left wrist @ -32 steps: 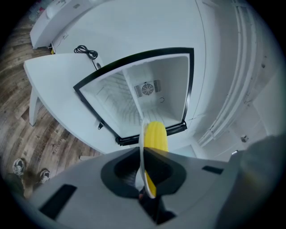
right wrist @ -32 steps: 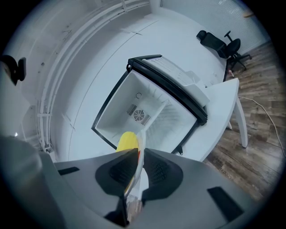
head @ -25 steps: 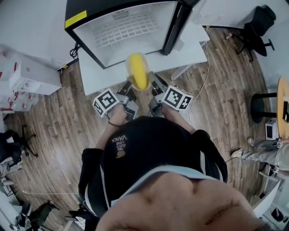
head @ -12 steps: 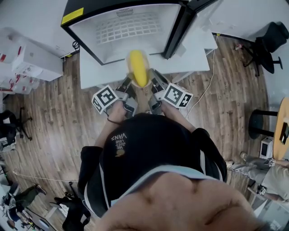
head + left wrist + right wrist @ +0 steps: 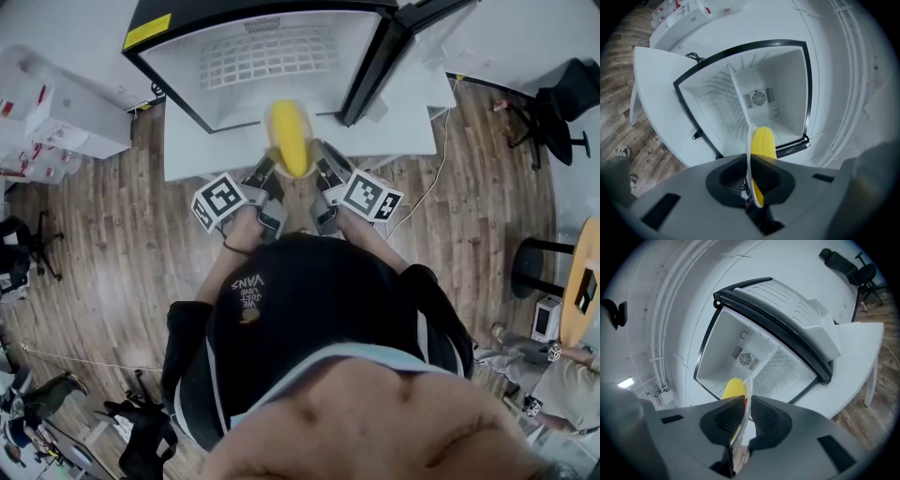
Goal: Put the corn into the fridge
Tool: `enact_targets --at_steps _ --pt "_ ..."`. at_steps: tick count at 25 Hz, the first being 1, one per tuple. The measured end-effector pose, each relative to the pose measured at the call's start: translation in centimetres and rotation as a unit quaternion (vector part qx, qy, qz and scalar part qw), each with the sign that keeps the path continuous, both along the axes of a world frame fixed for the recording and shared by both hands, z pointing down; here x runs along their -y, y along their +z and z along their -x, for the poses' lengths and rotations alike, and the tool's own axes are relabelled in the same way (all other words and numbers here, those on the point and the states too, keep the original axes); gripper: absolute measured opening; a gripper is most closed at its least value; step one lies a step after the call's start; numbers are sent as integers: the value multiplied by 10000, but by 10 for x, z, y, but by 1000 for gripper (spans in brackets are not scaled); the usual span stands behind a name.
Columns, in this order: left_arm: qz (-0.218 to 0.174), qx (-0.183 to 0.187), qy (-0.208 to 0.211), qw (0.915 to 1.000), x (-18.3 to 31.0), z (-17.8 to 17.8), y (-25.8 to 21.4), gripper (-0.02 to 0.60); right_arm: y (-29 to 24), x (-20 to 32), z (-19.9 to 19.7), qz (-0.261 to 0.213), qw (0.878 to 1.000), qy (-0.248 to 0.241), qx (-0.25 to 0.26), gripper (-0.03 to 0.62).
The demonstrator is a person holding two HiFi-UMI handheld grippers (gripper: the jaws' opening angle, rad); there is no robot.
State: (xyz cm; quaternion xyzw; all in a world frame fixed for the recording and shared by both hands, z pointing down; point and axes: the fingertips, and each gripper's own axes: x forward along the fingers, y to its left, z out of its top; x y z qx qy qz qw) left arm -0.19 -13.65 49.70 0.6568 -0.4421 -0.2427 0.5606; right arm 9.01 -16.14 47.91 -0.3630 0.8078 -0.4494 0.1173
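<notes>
**Corn closing on the open fridge**

The corn (image 5: 288, 141) lies on a plate (image 5: 750, 150) that you hold out level in front of you. Over the last second the two of you have carried it forward: the fridge (image 5: 234, 98) mouth now sits nearer, and the corn's far end overlaps its lower lip in the head view. It isn't inside yet, so the carry is nearly done but the placing is still ahead.

Your left gripper (image 5: 266, 174) has its jaws closed on the plate's left rim, and your right gripper (image 5: 323, 169) has its jaws closed on the right rim. Both gripper views show the rim pinched edge-on, with the corn beyond it. The plate hangs on those two thin grips, so uneven hands could tip it and roll the corn off.

The fridge stands on a white counter (image 5: 197, 155), empty inside except for a wire shelf (image 5: 267, 56). Its door (image 5: 370, 66) is swung open just right of your path, so watch the right gripper there. You also have to cross the counter's front strip.

Boxes (image 5: 56, 122), chairs (image 5: 562, 122) and a cable (image 5: 427, 178) on the floor lie well apart from your route.
</notes>
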Motion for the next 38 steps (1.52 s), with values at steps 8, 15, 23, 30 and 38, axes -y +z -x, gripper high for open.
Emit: enact_targets --at_steps 8,15,23,30,38 --pt "19 2 155 9999 24 13 -1 29 -2 21 13 4 9999 148 -18 41" --pt "16 -33 281 9996 47 36 -5 29 -5 42 35 -10 9995 308 -12 41" --pt "18 -65 437 9990 67 53 -5 29 -5 58 50 -23 9987 499 -8 41" --pt "40 -110 650 9978 84 68 -5 29 -6 72 64 -22 9973 737 -23 42" --pt "64 -121 949 9954 99 77 -1 29 -1 81 73 5 9949 1013 -23 43"
